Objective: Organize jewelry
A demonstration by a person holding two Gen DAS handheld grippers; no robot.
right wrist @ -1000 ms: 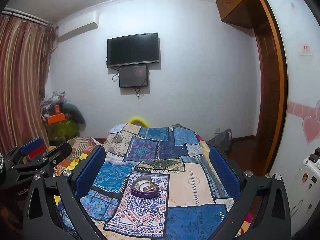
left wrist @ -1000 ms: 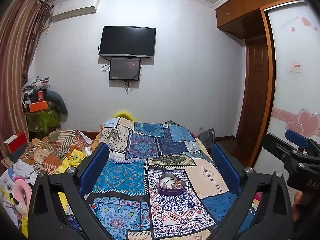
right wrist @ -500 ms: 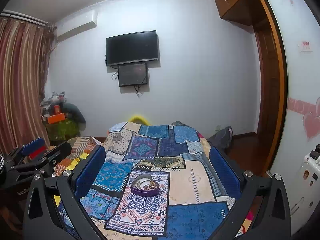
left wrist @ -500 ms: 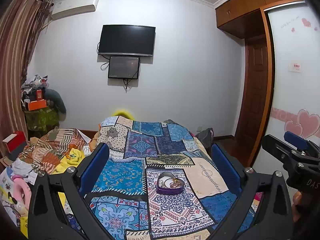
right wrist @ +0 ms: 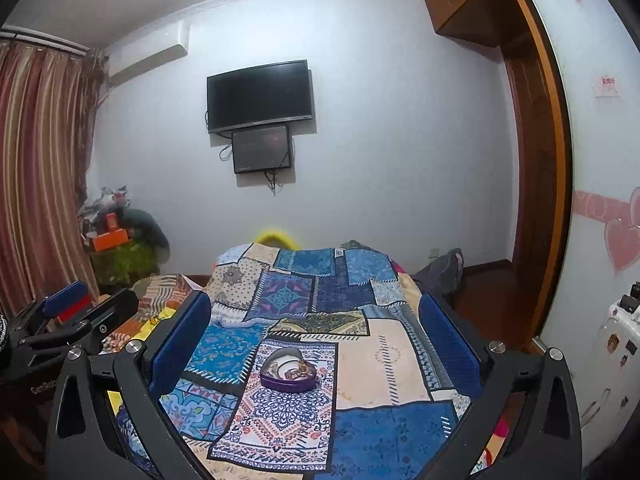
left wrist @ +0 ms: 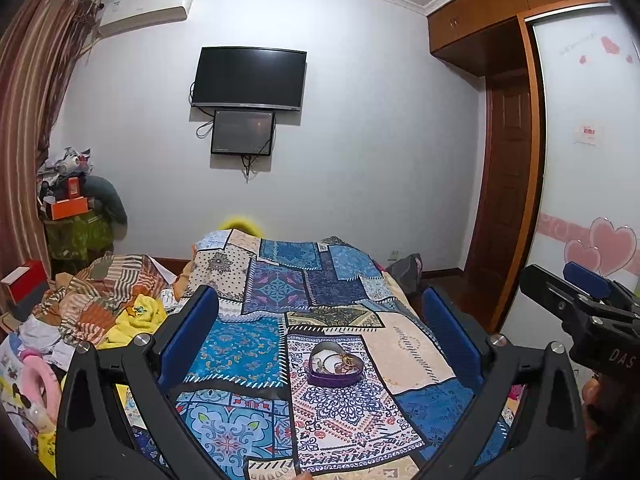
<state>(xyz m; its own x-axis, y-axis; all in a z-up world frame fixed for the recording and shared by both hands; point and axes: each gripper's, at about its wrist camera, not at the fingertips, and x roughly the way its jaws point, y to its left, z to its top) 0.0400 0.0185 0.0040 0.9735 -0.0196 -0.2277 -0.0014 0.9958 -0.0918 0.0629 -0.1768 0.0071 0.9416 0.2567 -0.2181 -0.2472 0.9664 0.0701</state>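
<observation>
We hold both tools above the near end of the bed, each pointed down its length toward the far wall. Our left tool is spread wide, its blue pads far apart and nothing between them. Our right tool is just as wide and also empty.

The box, a purple heart-shaped one without a lid, sits on the patchwork quilt in the middle of the bed, on a white panel with a red and blue pattern. In both views it lies between the fingers but well beyond them, touching neither. Inside it we see jewelry: gold-coloured pieces and a pale band or bangle, tangled too closely to tell apart.

In the left view the right tool shows at the right edge, level with ours and well apart from the box. In the right view the left tool shows at the left edge.

A TV hangs on the far wall with a smaller screen just below it. Clothes are piled beside the bed on the left.
</observation>
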